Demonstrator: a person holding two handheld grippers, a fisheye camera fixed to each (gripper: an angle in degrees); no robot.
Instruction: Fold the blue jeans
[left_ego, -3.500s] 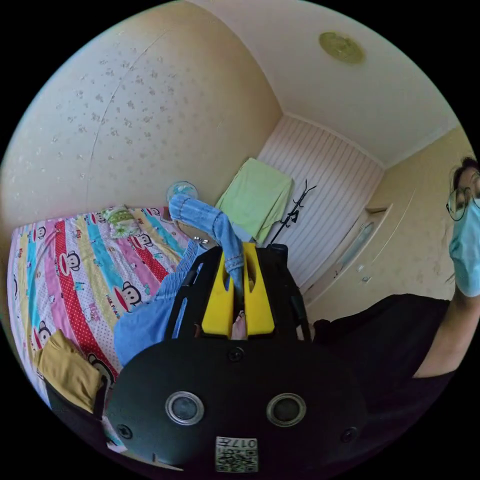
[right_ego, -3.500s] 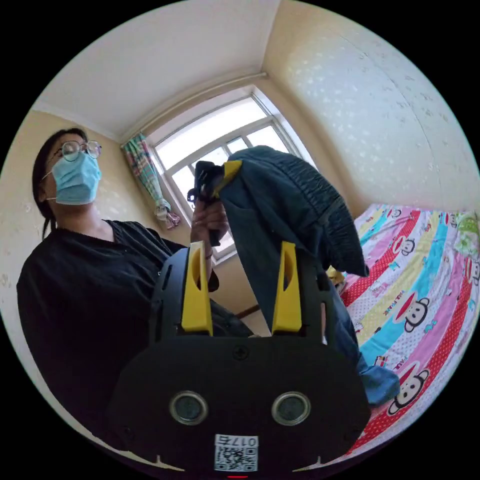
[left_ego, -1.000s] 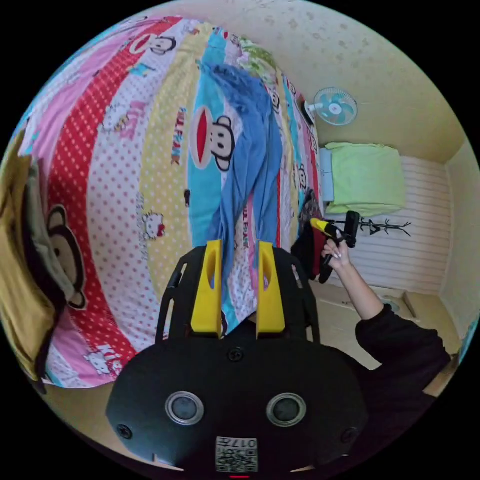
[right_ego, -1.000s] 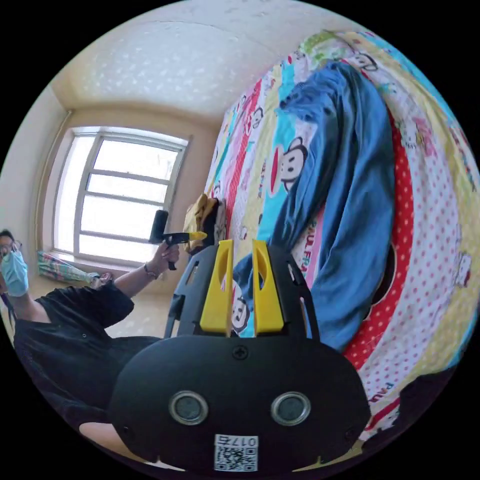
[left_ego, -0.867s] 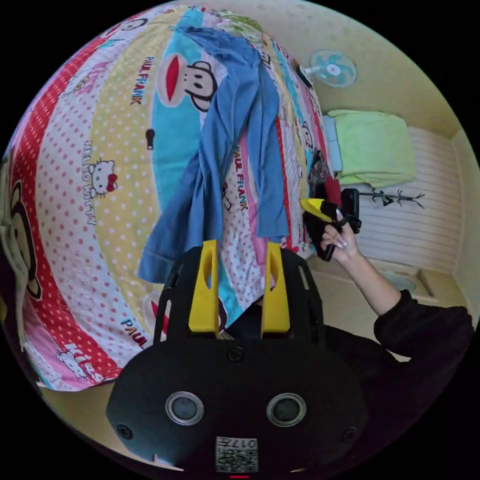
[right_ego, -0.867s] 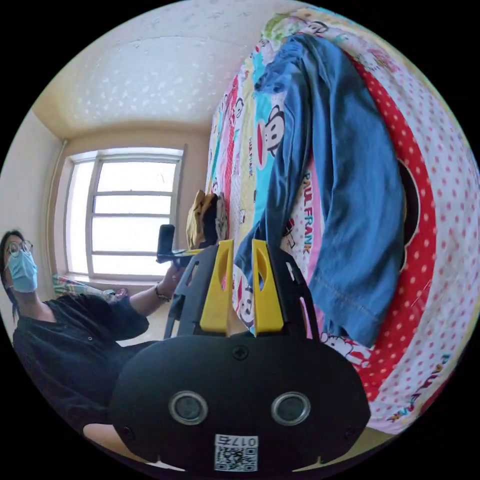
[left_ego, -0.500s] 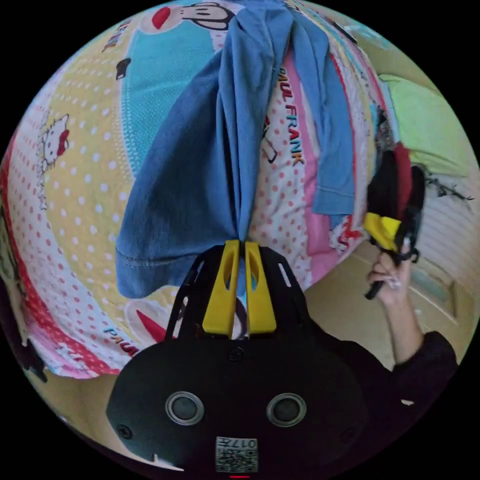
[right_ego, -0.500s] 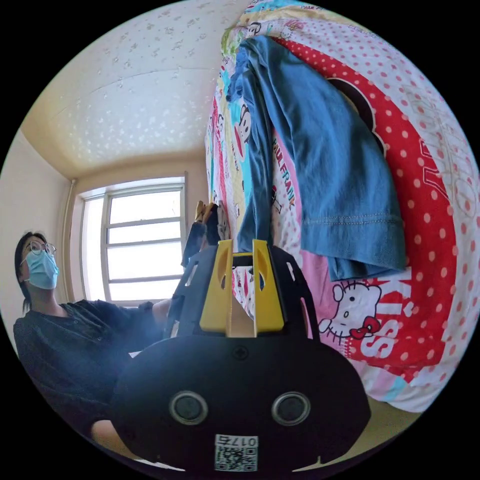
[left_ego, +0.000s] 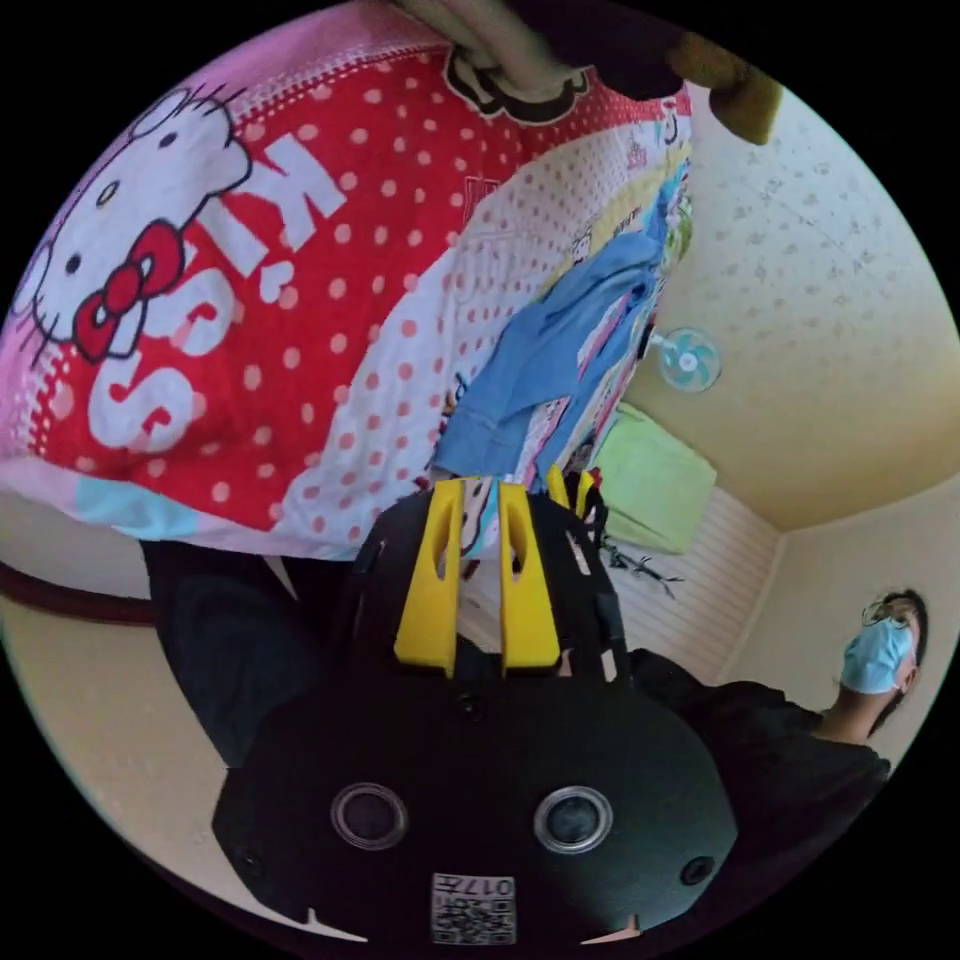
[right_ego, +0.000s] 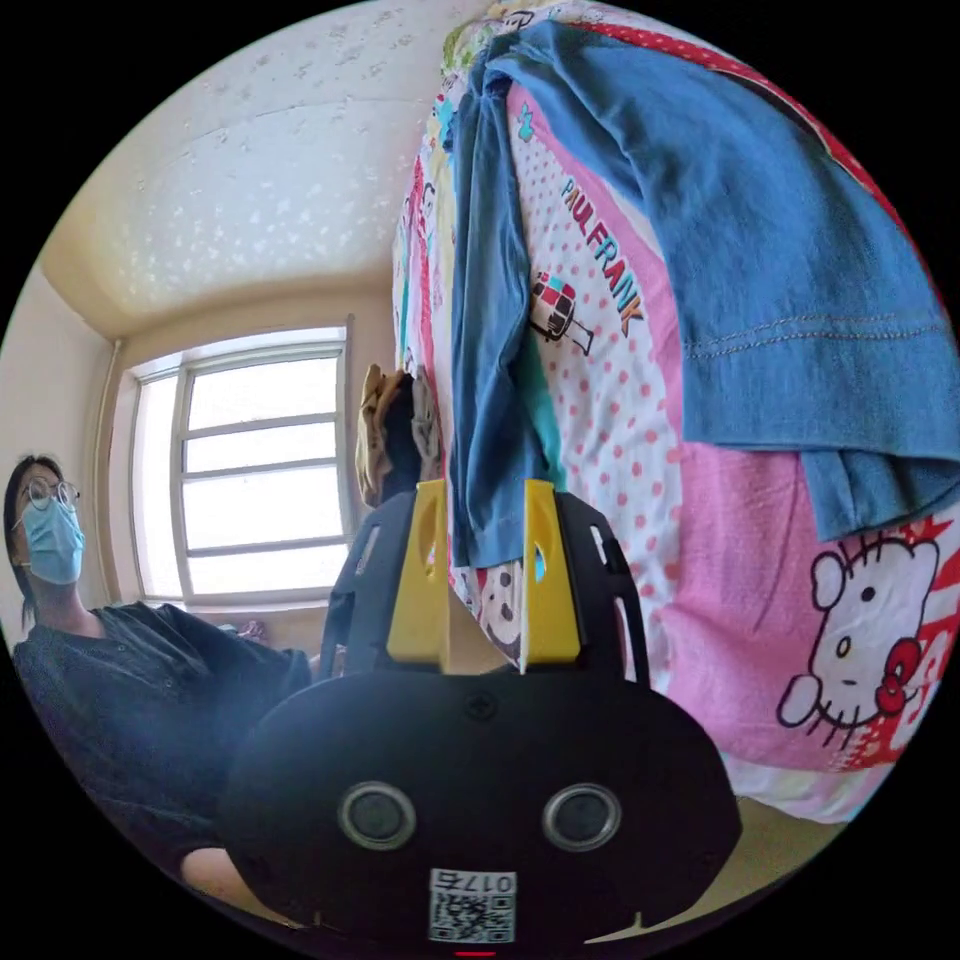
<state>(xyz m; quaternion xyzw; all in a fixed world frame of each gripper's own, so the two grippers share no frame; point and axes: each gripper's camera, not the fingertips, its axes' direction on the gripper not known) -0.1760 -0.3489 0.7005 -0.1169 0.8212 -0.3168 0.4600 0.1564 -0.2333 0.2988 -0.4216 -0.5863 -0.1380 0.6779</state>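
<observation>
The blue jeans (right_ego: 780, 260) lie lengthwise on the cartoon-print bedsheet (right_ego: 620, 420), both legs reaching toward the bed's near edge. One leg's hem (right_ego: 490, 520) hangs between the jaws of my right gripper (right_ego: 485, 490), which stand apart and do not press on it. In the left gripper view the jeans (left_ego: 560, 360) lie farther along the bed. My left gripper (left_ego: 480, 487) is off to the side by the bed's edge, its jaws slightly apart and empty. Just beyond it are the right gripper's yellow jaws (left_ego: 568, 490).
A heap of yellow and dark clothes (right_ego: 390, 430) sits on the bed near the window (right_ego: 250, 470). The person (right_ego: 120, 660) stands beside the bed. A fan (left_ego: 690, 360), green cloth (left_ego: 655, 480) and coat rack (left_ego: 640, 570) stand by the far wall.
My left gripper has let go of the jeans leg and swung away along the bed's edge. The right gripper's jaws have spread wider around the other leg's hem.
</observation>
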